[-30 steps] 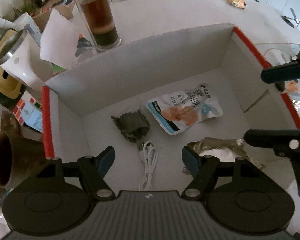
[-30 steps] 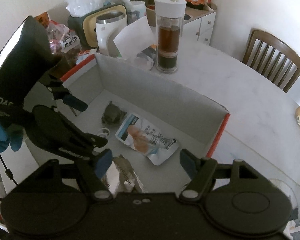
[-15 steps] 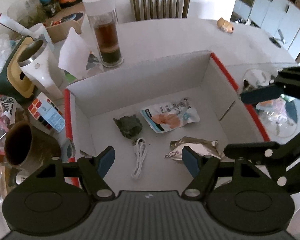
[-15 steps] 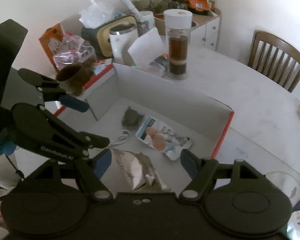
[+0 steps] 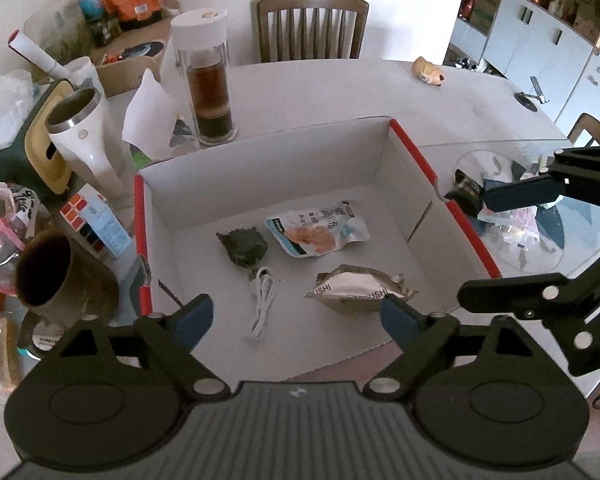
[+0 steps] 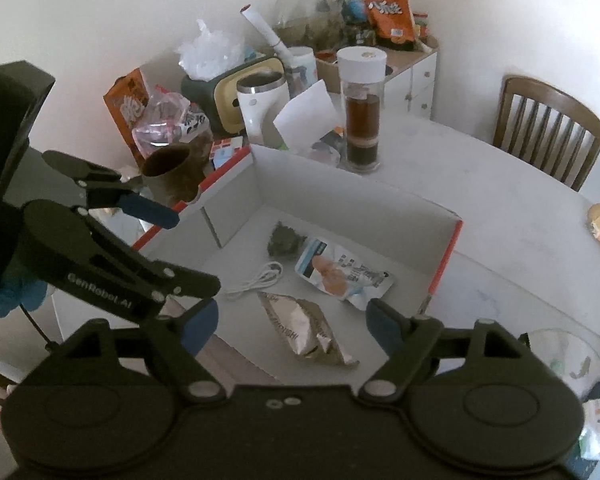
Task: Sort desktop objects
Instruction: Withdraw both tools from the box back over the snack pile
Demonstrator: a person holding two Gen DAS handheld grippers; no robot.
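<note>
Both grippers are hanging above the near edge of the white cardboard box, each with its jaws spread wide and gripping nothing, so this reads as a pause between placements: several things are already lying in the box and the next object has not yet been chosen. Directly ahead of the left gripper, just below its fingertips, a coiled white cable is lying on the box floor, with a crumpled foil packet just ahead of its right finger. A little farther on, a dark green wad and a blue-and-white snack pouch are resting side by side near the middle of the floor. From the right gripper the same foil packet is sitting nearest, between its fingers. The next move probably calls for swinging one gripper out past the box wall to something on the table, such as the brown mug or the puzzle cube off to the left gripper's left, then closing on it squarely. Farther off, a tea bottle is standing beyond the box's far wall. The left view alone is showing the glass dish with wrappers to its right; the right view alone is showing the orange carton and the blue-gloved hand holding the left tool.
</note>
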